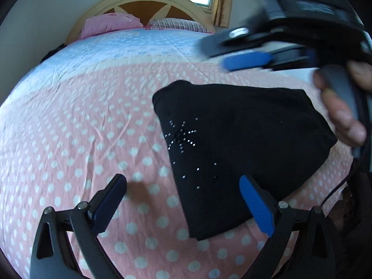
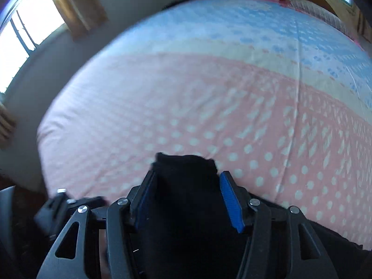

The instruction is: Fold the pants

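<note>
The black pants (image 1: 232, 139) lie folded into a compact bundle on the pink dotted bedsheet (image 1: 81, 139), with a sparkly star pattern on top. My left gripper (image 1: 182, 179) hovers open over the bundle's near-left edge, its right finger (image 1: 255, 207) above the cloth and its left finger over bare sheet. A hand (image 1: 344, 116) holds my right gripper (image 1: 212, 54) above the bundle's far right side; it is blurred, with pale sheet showing between its fingers. In the right wrist view, the right gripper (image 2: 187, 174) stands open and the pants (image 2: 186, 209) fill the gap, lying underneath.
A cream headboard (image 1: 144, 0) stands at the far end with a pink pillow (image 1: 109, 23) and a striped pillow (image 1: 179, 24). A window with yellow curtains (image 1: 220, 0) is behind. The sheet (image 2: 209, 81) stretches wide to the left; its left edge (image 2: 44, 127) drops off by a wall.
</note>
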### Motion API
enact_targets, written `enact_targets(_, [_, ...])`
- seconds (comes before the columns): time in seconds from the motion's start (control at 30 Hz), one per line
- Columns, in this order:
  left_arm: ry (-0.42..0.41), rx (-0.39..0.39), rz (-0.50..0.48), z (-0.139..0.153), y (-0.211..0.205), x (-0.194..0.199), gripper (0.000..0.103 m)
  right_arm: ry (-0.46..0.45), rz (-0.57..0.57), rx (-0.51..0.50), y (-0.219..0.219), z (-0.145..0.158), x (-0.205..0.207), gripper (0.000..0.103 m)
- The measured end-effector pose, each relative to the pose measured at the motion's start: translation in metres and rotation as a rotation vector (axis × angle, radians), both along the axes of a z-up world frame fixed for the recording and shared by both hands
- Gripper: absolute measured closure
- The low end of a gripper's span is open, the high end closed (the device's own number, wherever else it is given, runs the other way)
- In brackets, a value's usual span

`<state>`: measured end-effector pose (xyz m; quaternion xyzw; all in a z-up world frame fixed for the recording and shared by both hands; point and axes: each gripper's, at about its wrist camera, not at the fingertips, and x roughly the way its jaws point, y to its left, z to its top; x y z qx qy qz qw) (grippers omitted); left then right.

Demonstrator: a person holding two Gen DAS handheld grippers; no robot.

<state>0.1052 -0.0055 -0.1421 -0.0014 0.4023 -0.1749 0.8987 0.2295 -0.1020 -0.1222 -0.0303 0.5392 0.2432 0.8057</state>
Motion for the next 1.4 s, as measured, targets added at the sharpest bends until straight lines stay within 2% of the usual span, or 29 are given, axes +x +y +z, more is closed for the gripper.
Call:
enact_targets(0.13, [-0.003, 0.010, 0.001, -0.002, -0.001, -0.003, 0.000, 0.000, -0.016, 0.036, -0.006, -0.004, 0.005, 0.044])
enact_targets(0.2, [-0.007, 0.018, 0.001, -0.004, -0.003, -0.008, 0.000, -0.045, -0.035, 0.058, -0.014, 0.011, -0.003, 0.044])
enact_targets(0.33, [0.000, -0.005, 0.001, -0.003, 0.000, -0.009, 0.000, -0.132, -0.068, 0.197, -0.050, 0.049, -0.045, 0.042])
enact_targets(0.4, [-0.001, -0.041, 0.034, 0.003, 0.008, -0.012, 0.000, -0.173, -0.046, 0.188, -0.061, 0.056, -0.077, 0.042])
enact_targets(0.47, [-0.027, -0.088, 0.074, 0.010, 0.020, -0.018, 0.000, -0.199, -0.007, 0.149, -0.064, 0.049, -0.108, 0.042])
enact_targets(0.57, [-0.017, -0.101, 0.105, 0.009, 0.028, -0.020, 0.000, -0.189, -0.017, 0.005, -0.074, 0.011, -0.129, 0.042])
enact_targets(0.63, [-0.010, -0.101, 0.106, 0.007, 0.029, -0.021, 0.000, -0.274, 0.015, -0.027, -0.074, 0.000, -0.136, 0.042])
enact_targets(0.73, [-0.009, -0.103, 0.118, 0.008, 0.022, -0.019, 0.000, -0.261, 0.006, -0.020, -0.079, 0.004, -0.135, 0.042])
enact_targets(0.8, [-0.006, -0.097, 0.105, 0.009, 0.012, -0.018, 0.000, -0.273, -0.003, 0.040, -0.090, 0.015, -0.140, 0.042])
enact_targets(0.93, [-0.006, -0.037, 0.090, 0.007, 0.003, -0.011, 0.000, -0.379, -0.093, 0.115, -0.132, 0.042, -0.158, 0.042])
enact_targets(1.03, [-0.023, -0.040, 0.103, 0.012, 0.008, -0.015, 0.000, -0.404, -0.186, 0.118, -0.169, 0.047, -0.159, 0.042])
enact_targets(1.13, [-0.031, -0.037, 0.118, 0.015, 0.008, -0.011, 0.000, -0.372, -0.296, 0.126, -0.208, 0.043, -0.159, 0.042])
enact_targets(1.23, [-0.037, -0.001, 0.119, 0.013, 0.005, -0.002, 0.000, -0.340, -0.410, 0.183, -0.242, 0.034, -0.157, 0.042])
enact_targets(1.4, [-0.015, 0.018, 0.129, 0.007, 0.006, 0.009, 0.000, -0.272, -0.467, 0.255, -0.264, 0.017, -0.151, 0.042])
